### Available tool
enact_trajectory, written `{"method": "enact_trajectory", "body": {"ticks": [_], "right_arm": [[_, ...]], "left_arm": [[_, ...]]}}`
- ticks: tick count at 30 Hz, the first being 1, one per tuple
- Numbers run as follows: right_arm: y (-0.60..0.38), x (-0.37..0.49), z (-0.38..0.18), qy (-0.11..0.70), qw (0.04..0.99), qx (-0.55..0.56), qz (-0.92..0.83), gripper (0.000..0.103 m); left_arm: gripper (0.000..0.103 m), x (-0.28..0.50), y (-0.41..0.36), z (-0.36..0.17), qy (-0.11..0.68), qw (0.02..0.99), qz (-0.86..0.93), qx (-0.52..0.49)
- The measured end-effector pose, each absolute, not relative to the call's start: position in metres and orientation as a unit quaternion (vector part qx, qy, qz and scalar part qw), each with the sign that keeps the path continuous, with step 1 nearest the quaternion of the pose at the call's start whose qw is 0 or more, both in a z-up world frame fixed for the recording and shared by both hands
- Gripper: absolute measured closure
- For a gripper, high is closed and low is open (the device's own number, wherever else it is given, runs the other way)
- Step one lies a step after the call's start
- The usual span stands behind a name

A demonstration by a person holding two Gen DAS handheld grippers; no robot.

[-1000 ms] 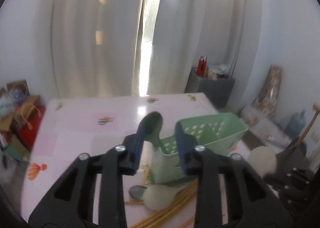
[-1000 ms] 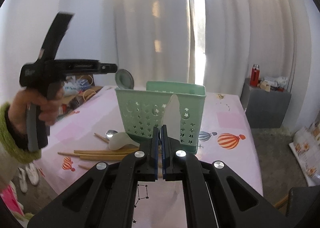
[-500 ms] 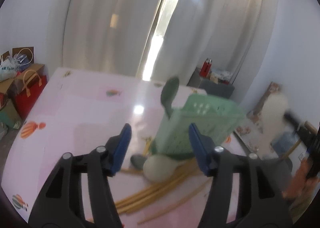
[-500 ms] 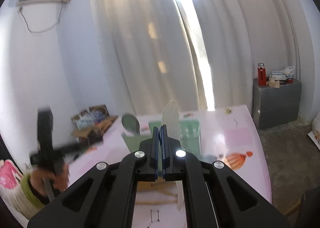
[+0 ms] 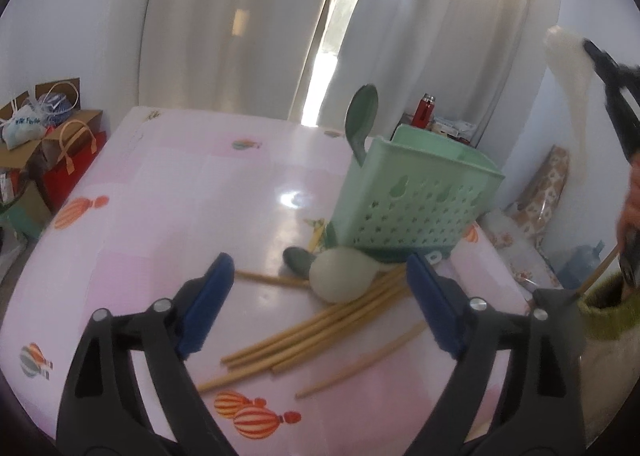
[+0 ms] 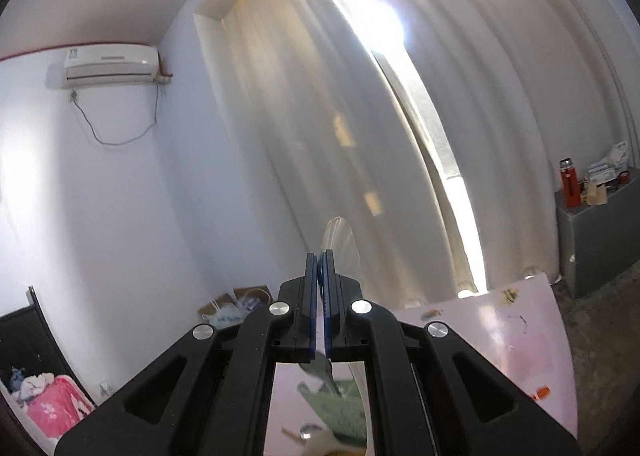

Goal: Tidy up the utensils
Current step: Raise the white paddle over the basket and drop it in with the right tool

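Nearest, the left gripper [image 5: 316, 288] has its blue pads [image 5: 208, 292] wide apart, just opened further, with nothing pinched; chopsticks [image 5: 320, 320] and a white spoon [image 5: 340, 274] show between them on the table [image 5: 160, 215]. Pale wooden chopsticks lie in a loose fan just in front of the basket [image 5: 416, 199], the spoon's bowl resting on their far ends, close by the basket's foot. A dark spoon [image 5: 298, 258] lies beside the white one. Mint green and perforated, the basket stands near the table's right edge, tilted in this view, with a green spoon [image 5: 362, 115] standing upright at its left corner. Left of the basket the pink, balloon-printed tabletop is bare out to its edge. Above and right of the basket, the right gripper [image 6: 320, 268] is clamped tight on a translucent white spoon [image 6: 342, 240], held high in the air. Curtains [image 5: 248, 27] hang beyond the table.
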State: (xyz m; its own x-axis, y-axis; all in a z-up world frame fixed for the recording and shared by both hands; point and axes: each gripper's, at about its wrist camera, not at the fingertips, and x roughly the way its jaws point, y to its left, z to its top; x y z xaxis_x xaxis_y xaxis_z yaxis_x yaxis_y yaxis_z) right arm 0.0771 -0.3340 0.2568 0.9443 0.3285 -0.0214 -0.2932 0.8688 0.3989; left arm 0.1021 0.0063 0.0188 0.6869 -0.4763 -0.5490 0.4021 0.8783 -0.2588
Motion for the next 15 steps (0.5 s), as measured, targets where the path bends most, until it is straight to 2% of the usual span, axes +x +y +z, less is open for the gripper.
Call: {"method": "enact_trajectory", "body": {"ticks": [15], "right_arm": [[-0.334,0.192,0.197,0.083,0.966,0.204,0.136,0.100]], "left_arm": [[0.019,0.105,0.015,0.005,0.339,0.912,-0.222,-0.069]]}}
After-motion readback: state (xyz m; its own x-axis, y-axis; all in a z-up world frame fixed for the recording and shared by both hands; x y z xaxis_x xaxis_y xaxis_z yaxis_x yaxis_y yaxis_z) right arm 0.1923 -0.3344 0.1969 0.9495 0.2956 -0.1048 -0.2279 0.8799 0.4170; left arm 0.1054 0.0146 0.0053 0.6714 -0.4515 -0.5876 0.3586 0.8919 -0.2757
